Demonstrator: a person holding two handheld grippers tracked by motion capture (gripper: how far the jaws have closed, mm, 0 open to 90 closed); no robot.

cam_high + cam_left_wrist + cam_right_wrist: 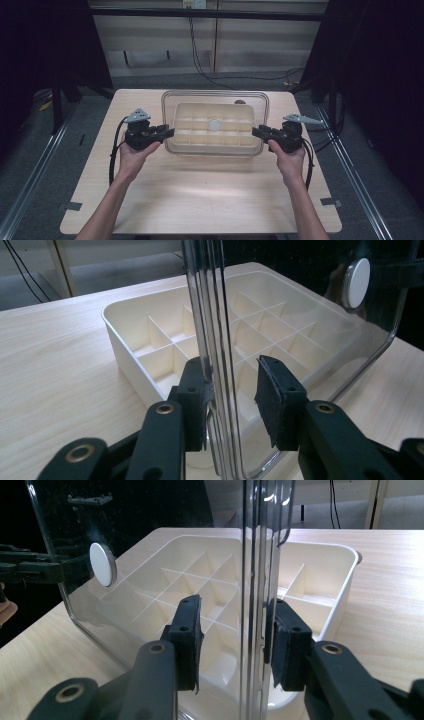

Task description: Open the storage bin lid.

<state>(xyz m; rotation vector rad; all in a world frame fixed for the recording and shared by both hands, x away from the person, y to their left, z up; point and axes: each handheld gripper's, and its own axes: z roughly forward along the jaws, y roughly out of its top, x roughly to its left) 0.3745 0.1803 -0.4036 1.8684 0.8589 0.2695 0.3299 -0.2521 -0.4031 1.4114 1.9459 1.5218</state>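
A clear plastic lid with a white round knob hangs level just above a cream tray divided into several compartments. My left gripper is shut on the lid's left edge and my right gripper is shut on its right edge. In the left gripper view the lid runs between the pads of the left gripper, with the tray seen behind and through it. In the right gripper view the lid likewise stands between the pads of the right gripper, over the tray.
The tray rests toward the far half of a light wooden table, with bare wood in front of it and at both sides. Black cables trail from both grippers and across the floor behind. Metal rails flank the table.
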